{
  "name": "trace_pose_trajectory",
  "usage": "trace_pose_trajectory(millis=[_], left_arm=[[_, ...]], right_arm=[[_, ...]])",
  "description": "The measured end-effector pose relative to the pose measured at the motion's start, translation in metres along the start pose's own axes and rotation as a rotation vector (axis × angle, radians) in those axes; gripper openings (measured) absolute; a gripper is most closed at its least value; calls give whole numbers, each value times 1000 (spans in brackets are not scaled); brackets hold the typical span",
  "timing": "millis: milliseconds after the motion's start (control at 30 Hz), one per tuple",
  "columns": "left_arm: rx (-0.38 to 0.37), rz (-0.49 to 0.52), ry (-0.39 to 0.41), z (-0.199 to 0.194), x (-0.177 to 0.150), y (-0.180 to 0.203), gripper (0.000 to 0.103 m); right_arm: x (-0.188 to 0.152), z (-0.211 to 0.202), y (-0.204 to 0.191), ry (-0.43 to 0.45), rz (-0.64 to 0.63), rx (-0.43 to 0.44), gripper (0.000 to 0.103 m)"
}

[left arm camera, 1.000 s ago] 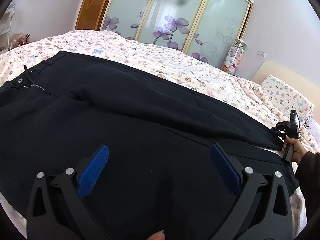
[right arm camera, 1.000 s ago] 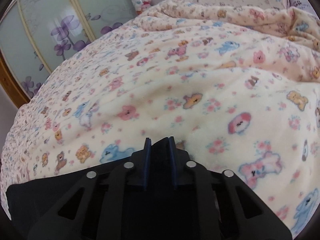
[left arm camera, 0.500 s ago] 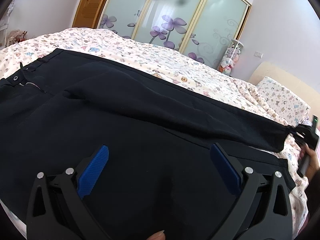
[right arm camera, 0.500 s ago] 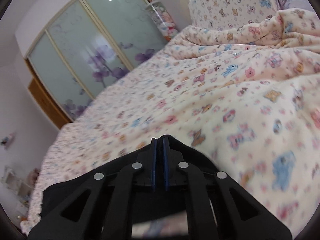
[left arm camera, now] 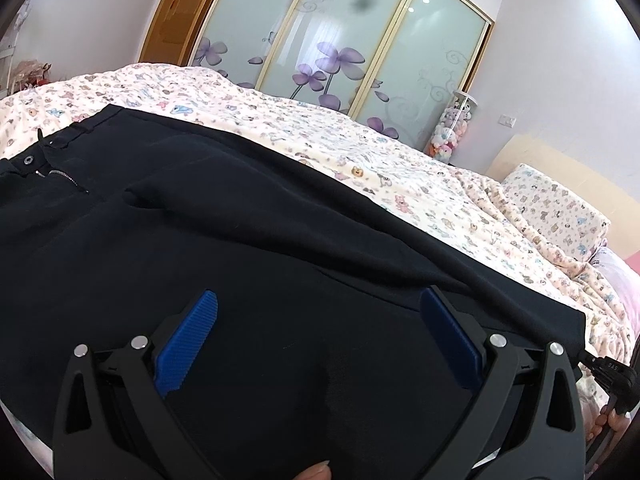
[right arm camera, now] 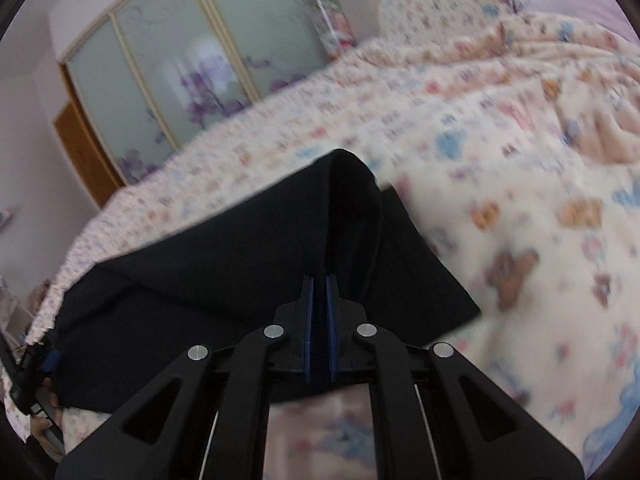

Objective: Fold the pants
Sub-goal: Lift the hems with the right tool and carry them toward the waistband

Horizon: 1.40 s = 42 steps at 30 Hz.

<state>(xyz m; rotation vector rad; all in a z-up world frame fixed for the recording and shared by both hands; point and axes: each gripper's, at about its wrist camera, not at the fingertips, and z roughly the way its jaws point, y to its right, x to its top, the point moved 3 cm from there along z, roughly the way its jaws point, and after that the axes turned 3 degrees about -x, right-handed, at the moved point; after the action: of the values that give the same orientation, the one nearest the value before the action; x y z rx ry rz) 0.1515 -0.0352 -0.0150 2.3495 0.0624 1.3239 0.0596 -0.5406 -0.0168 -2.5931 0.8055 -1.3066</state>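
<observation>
Ahead of the left gripper [left arm camera: 318,340], in its own wrist view, the black pants [left arm camera: 224,240] lie spread across a bed [left arm camera: 360,148] covered in a pale sheet with a small bear print. Its two blue-padded fingers stand wide apart, with nothing between them but the dark cloth underneath; whether they touch the fabric cannot be told. Far to the fore and left of the tool, the waistband shows a metal button [left arm camera: 29,159] and an open zipper [left arm camera: 64,177]. One leg lies over the other, its edge running from near the waist off to the tool's right. At the far right edge of this view the right gripper [left arm camera: 612,372] appears small and dark at the hem end of the pants, with fingers of a hand [left arm camera: 608,428] below it. Beyond the bed stand frosted sliding doors [left arm camera: 352,44] with purple flowers, and a tall clear tube of plush toys [left arm camera: 450,132]. A pillow [left arm camera: 556,208] in the same print lies to the right.

Straight in front of the right gripper [right arm camera: 319,292], in its wrist view, the blue pads are pressed nearly together and pinch a lifted fold of the pants [right arm camera: 240,264]. The cloth rises in a peak just past the fingertips and drapes down on both sides onto the bed [right arm camera: 500,184]. The picture is blurred. At the far left edge a dark tool with a blue spot shows, likely the left gripper [right arm camera: 40,356].
</observation>
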Motion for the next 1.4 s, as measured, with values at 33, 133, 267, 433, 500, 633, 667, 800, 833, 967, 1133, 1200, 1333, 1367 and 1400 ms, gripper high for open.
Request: trace_pose_trajectory(millis=[33,133,267,433,500,633,667,800,833,967,1133,1200,1333,1367,1400], left_arm=[[0,0,0,0,0,0,101],[1,-7,1,0,0,-1,101],[4,-5,-2,0,1,-1,101],[-38,25,-19,2,-1,4,101],[-63,55,-22,1,-3,11,101],[-76,134,-20,-3,-8,26,101],[-87,157,-25,-5,-10,30,101],[-110,216,-35,-11,-19,41,101],[-107,226,-28,-13,-20,42,101],[-94,213,-32,-13,-18,38,101],[-176,41,-79,-26,8,9,101],[-179,-5,-83,-29,29,-6,101],[-92,-50,-154,-8,93,-47,101],[-68,-62,-181,0,105,-57,101],[-42,-75,-213,10,116,-68,101]], right_arm=[[-1,-2,1,-13,10,-5,8],[-5,-11,7,-63,90,3,25],[-12,-23,16,-113,376,147,62],[-27,-17,5,-219,593,256,61],[-29,-8,0,-235,614,240,57],[-31,14,-1,-229,706,191,49],[-33,22,0,-236,742,179,49],[-36,36,3,-191,818,131,47],[-35,36,5,-170,825,122,47],[-32,37,8,-103,785,111,7],[-39,11,7,12,688,185,5],[-42,14,9,28,648,199,5],[-48,15,6,96,559,214,5],[-48,16,5,113,547,224,5],[-48,16,4,130,539,240,5]])
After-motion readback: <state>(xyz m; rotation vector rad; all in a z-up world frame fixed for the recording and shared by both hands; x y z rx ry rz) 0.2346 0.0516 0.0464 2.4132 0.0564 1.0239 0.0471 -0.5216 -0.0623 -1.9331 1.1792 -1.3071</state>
